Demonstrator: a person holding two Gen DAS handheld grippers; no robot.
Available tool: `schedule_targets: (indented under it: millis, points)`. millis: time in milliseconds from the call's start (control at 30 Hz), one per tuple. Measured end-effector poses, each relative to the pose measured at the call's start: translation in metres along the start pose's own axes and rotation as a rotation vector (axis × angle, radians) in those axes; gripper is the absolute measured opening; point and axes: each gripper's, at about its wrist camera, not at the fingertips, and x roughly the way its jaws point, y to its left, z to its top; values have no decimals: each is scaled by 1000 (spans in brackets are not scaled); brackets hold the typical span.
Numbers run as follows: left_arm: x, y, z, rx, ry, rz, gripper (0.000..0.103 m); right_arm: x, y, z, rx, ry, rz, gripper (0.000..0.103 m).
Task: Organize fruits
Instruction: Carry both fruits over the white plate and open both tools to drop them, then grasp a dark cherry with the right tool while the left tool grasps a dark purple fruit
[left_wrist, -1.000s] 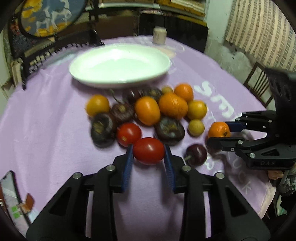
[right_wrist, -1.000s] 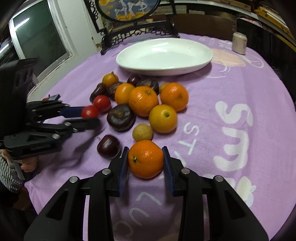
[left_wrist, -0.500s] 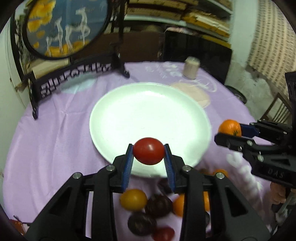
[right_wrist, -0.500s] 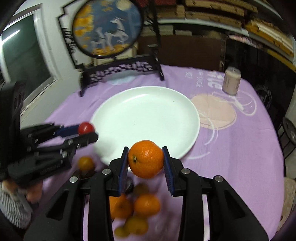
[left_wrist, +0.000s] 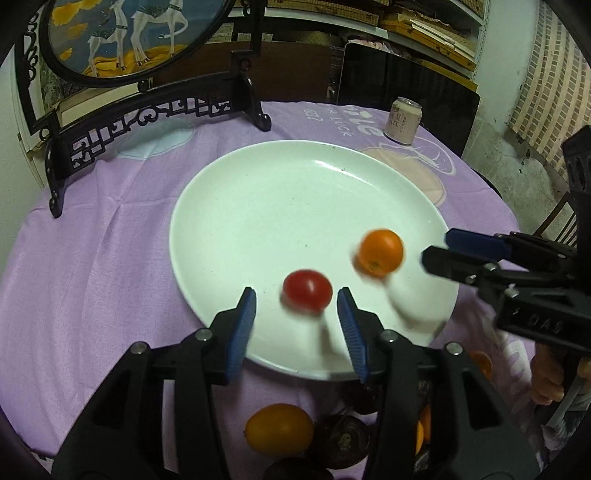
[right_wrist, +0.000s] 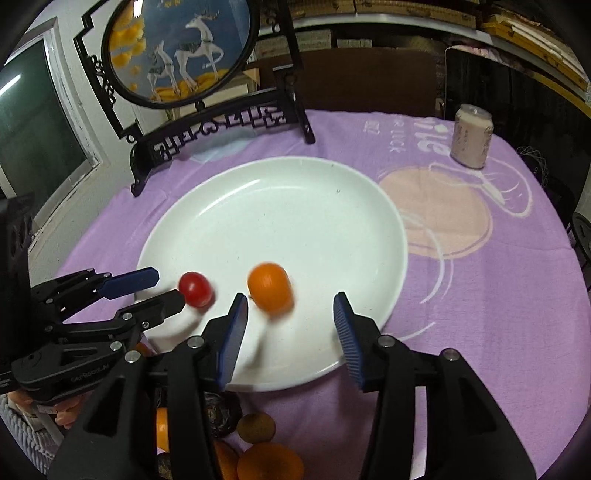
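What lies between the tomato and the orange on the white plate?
Nothing: only bare plate separates the tomato from the orange. Both wrist views show it, though both fruits are motion-blurred.

Left gripper (left_wrist: 297, 314) jaws have just been opening; the blurred red tomato (left_wrist: 307, 291) sits between them, untouched, over the white plate (left_wrist: 258, 221). A blurred orange (left_wrist: 381, 252) lies over the plate's right side.

Both our wrist views look steeply down, close over the white plate (left_wrist: 258, 206) (right_wrist: 280, 206). Left view sits at its 7 o'clock, right at 5 o'clock. We share the plate, tomato (left_wrist: 307, 291) (right_wrist: 195, 289), orange (left_wrist: 381, 252) (right_wrist: 269, 290), and can (left_wrist: 402, 120) (right_wrist: 471, 136).
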Motion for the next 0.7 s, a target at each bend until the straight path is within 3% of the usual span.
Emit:
schedule_targets:
  millis: [267, 367, 700]
  points:
    - [-36, 14, -20, -35, -49, 25, 51, -44, -2, -17, 32, -72, 28, 48]
    - [-51, 14, -40, -26, -61, 46, 59, -61, -2, -36, 46, -91, 36, 49]
    - [-69, 6, -96, 10, -20, 34, 59, -97, 10, -118, 57, -95, 107, 50]
